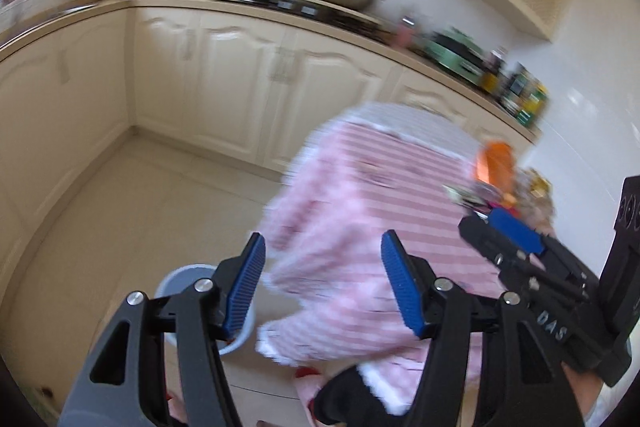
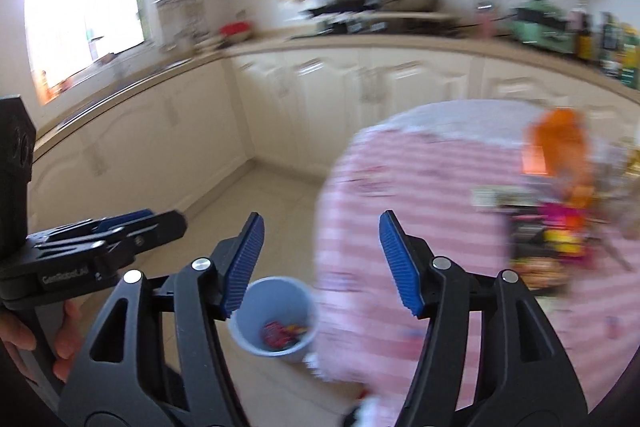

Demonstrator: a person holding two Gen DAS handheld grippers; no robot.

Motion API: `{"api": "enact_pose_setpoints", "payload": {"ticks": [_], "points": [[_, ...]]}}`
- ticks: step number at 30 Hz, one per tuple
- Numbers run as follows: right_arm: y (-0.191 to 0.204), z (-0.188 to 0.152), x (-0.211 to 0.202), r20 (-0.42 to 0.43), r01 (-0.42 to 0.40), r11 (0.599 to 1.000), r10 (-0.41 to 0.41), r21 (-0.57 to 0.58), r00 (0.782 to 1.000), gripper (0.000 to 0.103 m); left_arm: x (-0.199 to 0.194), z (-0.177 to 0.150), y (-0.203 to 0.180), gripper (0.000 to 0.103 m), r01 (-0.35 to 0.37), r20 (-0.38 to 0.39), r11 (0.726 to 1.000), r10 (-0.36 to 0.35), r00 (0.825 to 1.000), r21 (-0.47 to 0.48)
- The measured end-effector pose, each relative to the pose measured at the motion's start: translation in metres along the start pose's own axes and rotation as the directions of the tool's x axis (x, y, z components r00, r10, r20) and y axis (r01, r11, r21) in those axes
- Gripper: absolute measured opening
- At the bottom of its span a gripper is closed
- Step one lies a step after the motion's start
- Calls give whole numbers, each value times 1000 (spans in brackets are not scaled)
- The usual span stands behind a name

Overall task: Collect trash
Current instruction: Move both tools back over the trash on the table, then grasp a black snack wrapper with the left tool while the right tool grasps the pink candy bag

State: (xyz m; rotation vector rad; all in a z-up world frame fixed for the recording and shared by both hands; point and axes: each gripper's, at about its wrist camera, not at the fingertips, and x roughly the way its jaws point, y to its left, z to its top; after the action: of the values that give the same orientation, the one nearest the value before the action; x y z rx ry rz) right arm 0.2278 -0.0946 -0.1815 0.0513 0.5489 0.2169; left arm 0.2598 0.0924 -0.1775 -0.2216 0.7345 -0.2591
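Both claws gape empty: left claw, right claw. Wrappers lie heaped on the pink-striped table; bin on the floor beside it. Likely light, crinkly, slippery: pinch a bunched fold.

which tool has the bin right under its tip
The right tool: in its own view the grey bin sits just below its left finger; the left tool points away.

**Layout: table, bin, counter**

You have the table ahead to the right, wrappers on its far right part. The bin stands on the floor just left of it, trash inside. Counter runs behind.
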Motion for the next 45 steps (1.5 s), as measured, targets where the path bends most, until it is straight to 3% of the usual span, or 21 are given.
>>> {"api": "enact_pose_setpoints", "payload": {"ticks": [5, 9, 12, 15, 21, 28, 32, 35, 36, 45], "points": [[-86, -10, -32, 26, 170, 978, -174, 120, 984, 64, 38, -5, -93, 59, 137, -111, 978, -120, 987, 158], [-143, -22, -43, 1, 243, 944, -249, 222, 968, 65, 74, -13, -161, 59, 217, -214, 941, -163, 963, 258], [-168, -29, -47, -10, 264, 929, -271, 261, 963, 66, 97, -14, -191, 59, 242, -261, 932, -171, 950, 269], [-183, -35, -47, -14, 257, 922, -265, 289, 964, 67, 120, -13, -210, 59, 207, -281, 936, -125, 951, 284], [-200, -39, -41, -23, 240, 919, -245, 312, 969, 67, 151, -2, -222, 61, 150, -304, 941, -53, 951, 303], [-205, -35, -28, -37, 222, 925, -221, 309, 974, 68, 180, 6, -223, 60, 119, -347, 949, -11, 938, 291], [-204, -31, -19, -52, 218, 933, -212, 287, 976, 68, 181, 7, -219, 50, 122, -338, 954, -23, 941, 275], [-200, -27, -10, -64, 212, 941, -203, 263, 977, 68, 175, 7, -214, 34, 136, -318, 955, -47, 947, 264], [-199, -27, -8, -67, 213, 942, -203, 258, 977, 68, 171, 6, -214, 24, 147, -310, 954, -62, 949, 260], [-172, -18, 12, -99, 182, 967, -166, 181, 981, 68, 142, 3, -185, 14, 161, -264, 965, -103, 959, 207]]}}
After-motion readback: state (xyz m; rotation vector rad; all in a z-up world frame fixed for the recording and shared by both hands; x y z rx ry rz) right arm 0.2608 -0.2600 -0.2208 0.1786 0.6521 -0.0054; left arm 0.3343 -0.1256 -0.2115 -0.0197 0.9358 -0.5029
